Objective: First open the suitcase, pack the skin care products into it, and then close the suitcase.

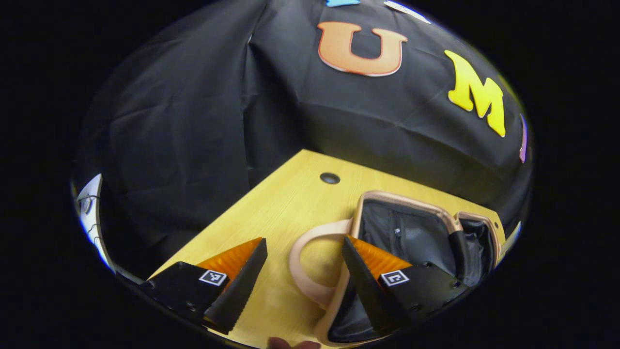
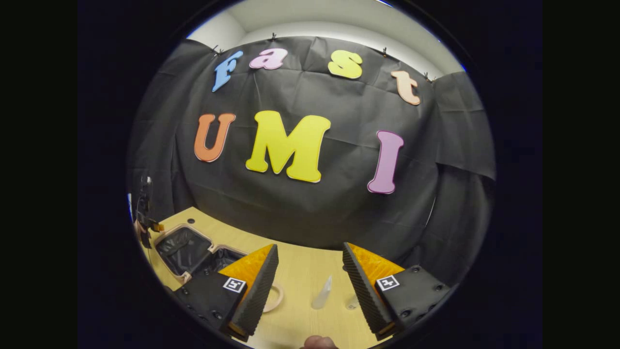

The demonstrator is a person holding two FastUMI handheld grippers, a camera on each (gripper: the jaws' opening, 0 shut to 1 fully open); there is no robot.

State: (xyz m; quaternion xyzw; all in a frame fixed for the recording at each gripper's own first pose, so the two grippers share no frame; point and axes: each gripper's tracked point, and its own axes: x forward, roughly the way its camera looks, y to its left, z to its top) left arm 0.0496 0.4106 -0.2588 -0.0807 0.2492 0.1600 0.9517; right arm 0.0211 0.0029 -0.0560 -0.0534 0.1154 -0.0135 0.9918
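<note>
Worktop [image 1: 286,208]: pale wood-grain surface, smooth, low sheen, with a dark round grommet [image 1: 330,178] near its far edge. Suitcase [image 1: 411,232]: smooth, matt rim and looped handle, plastic or rubber-like; interior lined with dark woven cloth showing a slight sheen. Bottle [image 2: 322,293]: clear, glossy plastic. Booth wall [image 2: 300,213]: matt, creased cloth. Gripper fingers [image 2: 361,281]: finely ribbed inner faces, matt.

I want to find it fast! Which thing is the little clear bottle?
Look at the yellow wooden table. The open suitcase lies on its far left side; the clear bottle lies between the right gripper's open fingers. It is see-through with a pointed tip, unlike the pink ring-shaped handle nearby.
</note>
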